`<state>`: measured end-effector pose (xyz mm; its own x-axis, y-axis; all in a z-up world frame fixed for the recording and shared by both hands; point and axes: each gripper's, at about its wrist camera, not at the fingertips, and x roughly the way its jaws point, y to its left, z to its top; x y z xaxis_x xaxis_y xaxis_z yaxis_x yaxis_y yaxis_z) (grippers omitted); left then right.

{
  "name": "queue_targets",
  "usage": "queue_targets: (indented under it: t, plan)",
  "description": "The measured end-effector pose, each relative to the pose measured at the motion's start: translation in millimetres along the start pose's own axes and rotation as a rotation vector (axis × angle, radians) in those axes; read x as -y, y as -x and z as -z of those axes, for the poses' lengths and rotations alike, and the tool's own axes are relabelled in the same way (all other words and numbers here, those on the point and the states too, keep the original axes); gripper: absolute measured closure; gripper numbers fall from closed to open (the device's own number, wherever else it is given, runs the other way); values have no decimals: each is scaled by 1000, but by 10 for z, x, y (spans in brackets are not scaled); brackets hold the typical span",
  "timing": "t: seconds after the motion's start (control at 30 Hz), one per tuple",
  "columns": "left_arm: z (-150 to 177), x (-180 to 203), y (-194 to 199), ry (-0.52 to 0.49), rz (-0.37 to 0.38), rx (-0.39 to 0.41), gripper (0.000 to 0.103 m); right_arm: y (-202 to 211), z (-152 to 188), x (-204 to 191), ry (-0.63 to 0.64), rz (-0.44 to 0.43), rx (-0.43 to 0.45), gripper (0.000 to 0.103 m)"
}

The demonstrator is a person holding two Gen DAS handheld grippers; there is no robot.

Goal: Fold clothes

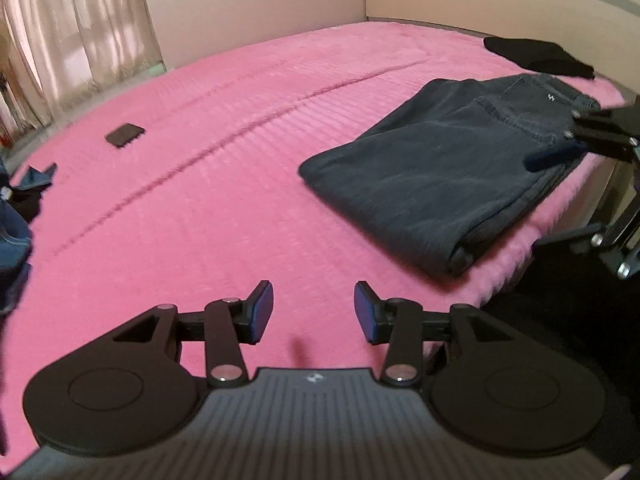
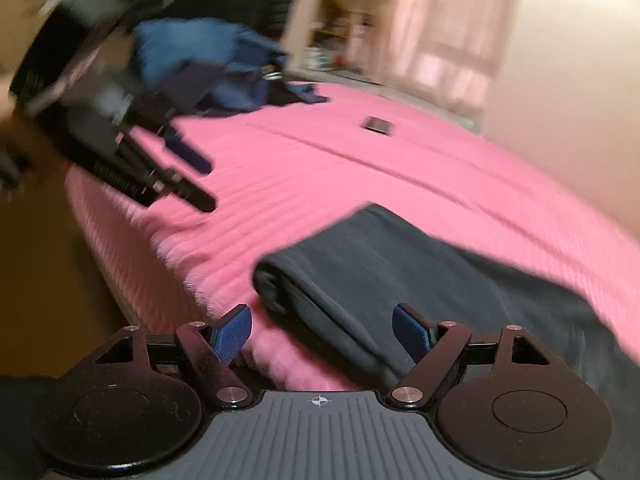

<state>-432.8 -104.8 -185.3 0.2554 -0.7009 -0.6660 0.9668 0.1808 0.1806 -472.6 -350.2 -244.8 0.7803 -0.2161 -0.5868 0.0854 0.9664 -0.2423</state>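
Dark grey jeans (image 1: 452, 168) lie folded into a rectangle near the right edge of the pink bedspread (image 1: 224, 160). In the left wrist view my left gripper (image 1: 314, 312) hangs open over bare bedspread, left of the jeans, with nothing between its blue pads. My right gripper (image 2: 322, 332) is open wide over the near edge of the folded jeans (image 2: 400, 280), and its pads do not press on the cloth. One of its fingertips (image 1: 550, 156) shows above the jeans' waistband end. The left gripper (image 2: 196, 176) appears blurred at the upper left of the right wrist view.
A heap of blue clothes (image 2: 200, 56) sits at the bed's far end, with part of the heap (image 1: 14, 236) at the left edge. A black garment (image 1: 540, 56) lies beyond the jeans. A small dark flat object (image 1: 125, 135) rests on the bedspread. Curtains (image 1: 72, 32) hang behind.
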Motion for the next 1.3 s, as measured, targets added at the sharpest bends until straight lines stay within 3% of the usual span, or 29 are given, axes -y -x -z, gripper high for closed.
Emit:
queue_targets:
  t: [0.2,0.23,0.4,0.43,0.5,0.6,0.73,0.9,0.97,1.1,1.17,1.2,1.3]
  plan:
    - [72,-61,28,-43,-25,31,57,-566,-68,-234,181,29,-69,26]
    - [80,-70,17,-50,-25,32,57,-642,-59,-263,206,45,-83,41]
    - [73,-96,-94,-46,-9,28,56,-771,99,-311,306,124,-97,51]
    - [62,-92,-117,-43,-4,29,56,-789,131,-321,320,123,-85,63]
    - [35,-69,-159,-45,12,38,56,-753,163,-310,294,125,-46,76]
    - [-70,28,-216,-64,32,62,56,-571,101,-52,124,129,45,84]
    - [-338,151,-201,-55,13,162,56,-138,18,691,-235,140,210,86]
    - [-763,395,-216,-66,60,238,56,780,370,1789,-593,264,466,86]
    - [-912,563,-278,-92,92,246,56,1221,701,2171,-701,381,562,86]
    - [-1158,975,-479,-152,171,240,56,1671,1773,2783,-972,613,631,86]
    - [-1260,1220,-617,-195,216,229,56,1629,2449,3086,-1157,690,564,86]
    - [-1298,1331,-672,-213,237,223,56,1564,2755,3202,-1249,698,502,86]
    - [-1395,1633,-813,-260,293,212,56,1455,3275,3265,-1395,632,448,84]
